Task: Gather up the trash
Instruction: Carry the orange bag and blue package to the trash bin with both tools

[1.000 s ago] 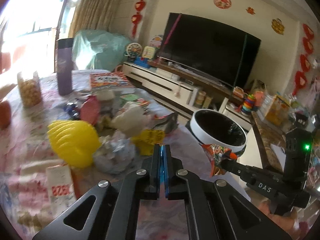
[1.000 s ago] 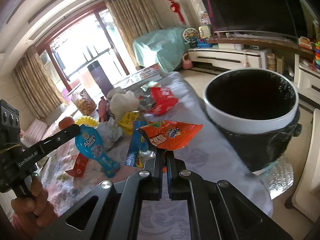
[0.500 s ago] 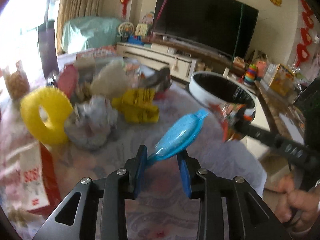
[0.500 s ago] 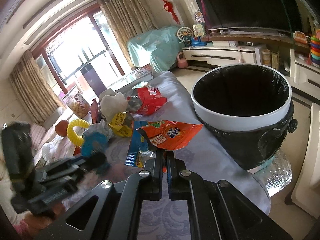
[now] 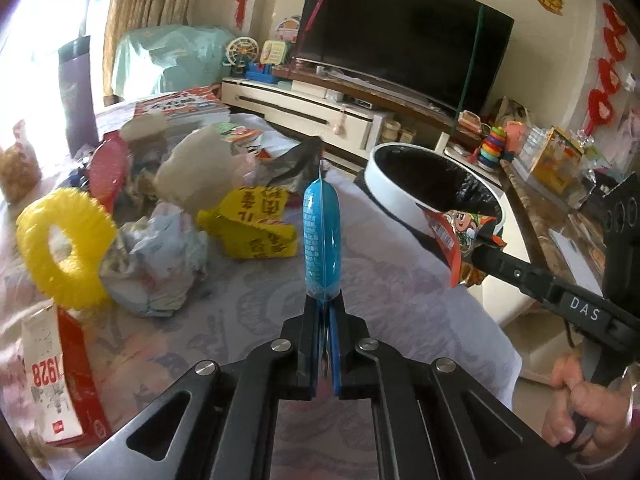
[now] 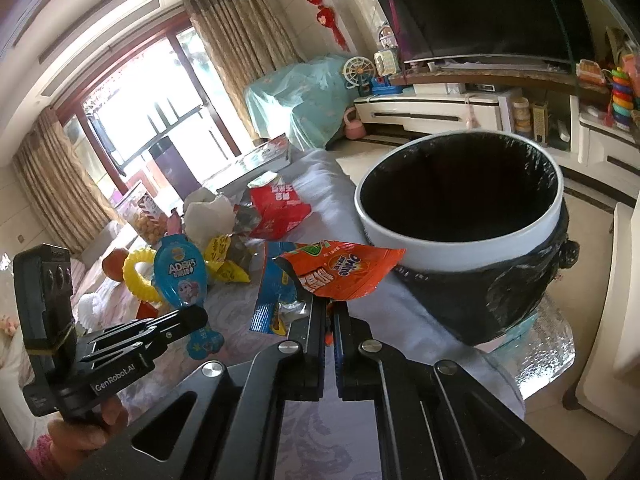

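A blue snack pouch (image 5: 321, 236) stands edge-on from my left gripper (image 5: 323, 304), whose jaws are closing on its lower end with the pads pressing it. The right wrist view shows the same pouch (image 6: 181, 276) face-on above the left gripper (image 6: 192, 318). My right gripper (image 6: 329, 304) is shut on an orange snack wrapper (image 6: 340, 270), held just left of the bin's rim. The white bin (image 6: 460, 244) with a black liner stands beside the table's end. In the left wrist view, the orange wrapper (image 5: 460, 232) hangs at the bin's (image 5: 394, 196) near rim.
On the cloth-covered table lie a yellow ring (image 5: 60, 248), crumpled paper (image 5: 156, 256), a yellow wrapper (image 5: 252, 224), a red-and-white box (image 5: 60, 380), a blue wrapper (image 6: 272, 296) and a red bag (image 6: 280, 208). A purple flask (image 5: 78, 88) stands at the back.
My left gripper's jaws opened around the blue pouch half a second ago and are shut on it again; the pouch now stands upright and edge-on. The right gripper has stayed put.
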The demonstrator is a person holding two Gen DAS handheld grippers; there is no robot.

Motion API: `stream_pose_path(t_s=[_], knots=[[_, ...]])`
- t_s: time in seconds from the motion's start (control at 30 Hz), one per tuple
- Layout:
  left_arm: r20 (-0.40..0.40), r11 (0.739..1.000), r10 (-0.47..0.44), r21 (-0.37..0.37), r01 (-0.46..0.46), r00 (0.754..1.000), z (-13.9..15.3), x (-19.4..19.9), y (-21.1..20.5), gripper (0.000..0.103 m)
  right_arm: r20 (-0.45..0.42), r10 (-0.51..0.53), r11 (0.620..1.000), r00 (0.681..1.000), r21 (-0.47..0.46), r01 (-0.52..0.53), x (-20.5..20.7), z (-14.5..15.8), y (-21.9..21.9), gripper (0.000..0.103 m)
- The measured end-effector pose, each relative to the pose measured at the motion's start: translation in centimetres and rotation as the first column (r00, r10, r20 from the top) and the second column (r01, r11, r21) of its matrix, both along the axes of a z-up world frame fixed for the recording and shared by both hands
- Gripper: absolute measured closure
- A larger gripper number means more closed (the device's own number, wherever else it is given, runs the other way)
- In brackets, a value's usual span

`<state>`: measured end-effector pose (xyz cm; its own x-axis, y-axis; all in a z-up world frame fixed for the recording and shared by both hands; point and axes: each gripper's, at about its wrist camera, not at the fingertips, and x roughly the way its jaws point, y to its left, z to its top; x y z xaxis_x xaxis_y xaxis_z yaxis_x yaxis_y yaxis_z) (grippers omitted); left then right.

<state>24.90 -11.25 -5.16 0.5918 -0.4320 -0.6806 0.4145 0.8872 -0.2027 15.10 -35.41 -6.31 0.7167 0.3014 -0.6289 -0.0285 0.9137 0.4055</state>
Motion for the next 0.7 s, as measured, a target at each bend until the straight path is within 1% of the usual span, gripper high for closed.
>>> stream_pose_path(t_s=[0.23, 0.5, 0.7], knots=[[-0.014, 0.998, -0.055, -0.008, 0.055, 0.998, 0.7, 1.7, -2.0, 0.101, 0.006, -0.037, 0.999, 0.999, -0.002, 0.037, 0.6, 0.5, -2.3, 0.1], [-0.026, 0.992, -0.128, 0.002, 0.128, 0.991, 1.4, 5.0, -5.3, 0.101, 0.008, -0.09, 0.996, 0.996, -0.021, 0.091, 2.0, 1.2, -5.7, 0.1], [-0.035, 0.986, -0.169, 0.001, 0.169, 0.985, 1.8, 7.4, -7.4, 0.101, 0.002, -0.116, 0.992, 0.993, -0.046, 0.116, 3.4, 1.6, -7.2, 0.1]])
